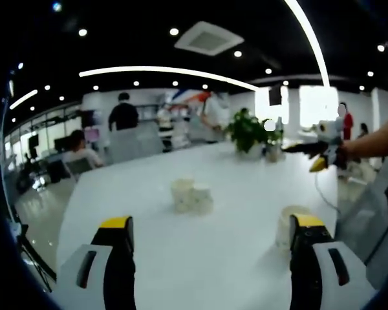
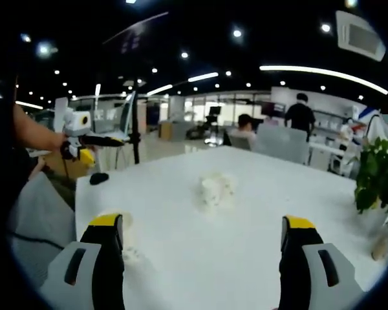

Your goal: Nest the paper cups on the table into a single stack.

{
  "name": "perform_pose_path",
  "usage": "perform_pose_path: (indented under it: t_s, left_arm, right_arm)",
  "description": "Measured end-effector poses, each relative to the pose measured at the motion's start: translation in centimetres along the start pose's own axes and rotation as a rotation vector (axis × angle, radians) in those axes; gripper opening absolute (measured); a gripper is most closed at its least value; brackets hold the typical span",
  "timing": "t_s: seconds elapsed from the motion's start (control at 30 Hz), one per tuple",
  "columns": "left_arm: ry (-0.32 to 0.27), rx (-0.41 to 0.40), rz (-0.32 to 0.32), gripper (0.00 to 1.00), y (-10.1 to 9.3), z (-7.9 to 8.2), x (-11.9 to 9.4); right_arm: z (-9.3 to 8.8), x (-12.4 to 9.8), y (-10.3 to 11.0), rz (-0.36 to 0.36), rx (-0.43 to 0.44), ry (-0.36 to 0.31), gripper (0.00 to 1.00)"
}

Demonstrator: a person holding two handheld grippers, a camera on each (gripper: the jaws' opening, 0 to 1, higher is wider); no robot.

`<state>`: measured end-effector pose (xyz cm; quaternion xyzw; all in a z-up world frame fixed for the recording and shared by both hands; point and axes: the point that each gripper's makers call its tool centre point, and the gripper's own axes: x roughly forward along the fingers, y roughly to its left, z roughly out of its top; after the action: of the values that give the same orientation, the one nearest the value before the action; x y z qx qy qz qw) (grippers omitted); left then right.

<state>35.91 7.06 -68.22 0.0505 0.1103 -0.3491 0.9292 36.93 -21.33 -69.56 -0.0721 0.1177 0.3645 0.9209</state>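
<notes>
Both tools are held up over the long white table (image 1: 246, 194), nothing in either yet. The left gripper (image 1: 210, 258) has its yellow-tipped jaws spread wide apart, and the small cluster of pale paper cups (image 1: 191, 196) sits well ahead of it, roughly on the line between the jaws; one more single pale paper cup (image 1: 290, 226) stands just beside its right jaw, partly hidden behind the tip. The right gripper (image 2: 204, 258) is equally wide open and empty, with the same cluster (image 2: 215, 189) well ahead of it and the lone cup (image 2: 123, 223) right by its left jaw. The risk I'd watch for: that lone cup is so close to both tools that a jaw sweeping forward could knock it over or shove it off. The clustered cups look blurred and tightly packed, so closing on one may crush it or drag its neighbours.
</notes>
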Motion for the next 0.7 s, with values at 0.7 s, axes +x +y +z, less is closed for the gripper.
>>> perform_pose_path:
  t_s: [0.7]
  left_arm:
    - [0.000,-0.007,0.005,0.98,-0.5,-0.4,-0.2]
  right_arm:
    - [-0.3,3.1,-1.2,0.002,0.011,-0.059,1.00]
